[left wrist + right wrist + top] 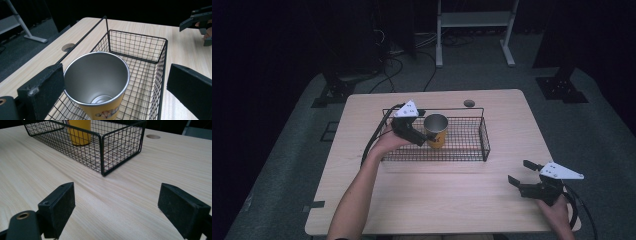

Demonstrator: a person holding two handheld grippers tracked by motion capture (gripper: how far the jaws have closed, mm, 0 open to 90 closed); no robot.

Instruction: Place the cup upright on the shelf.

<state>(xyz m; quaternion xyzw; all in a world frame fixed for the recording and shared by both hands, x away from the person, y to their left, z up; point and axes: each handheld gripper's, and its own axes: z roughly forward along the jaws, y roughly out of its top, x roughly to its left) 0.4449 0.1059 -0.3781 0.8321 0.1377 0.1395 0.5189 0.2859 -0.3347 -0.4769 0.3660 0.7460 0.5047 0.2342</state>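
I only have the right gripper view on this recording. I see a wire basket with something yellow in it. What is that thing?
Observer: A yellow cup with a steel inside, upright in the wire basket and empty.
Operator: Is anything near it?
Observer: The left gripper is at it, jaws open, one on each side of the cup.
Operator: And my own gripper?
Observer: The right gripper is open above the table's near right corner, apart from the basket.

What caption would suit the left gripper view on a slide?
Left gripper with open jaws either side of a yellow steel cup standing in a black wire basket on a wooden table.
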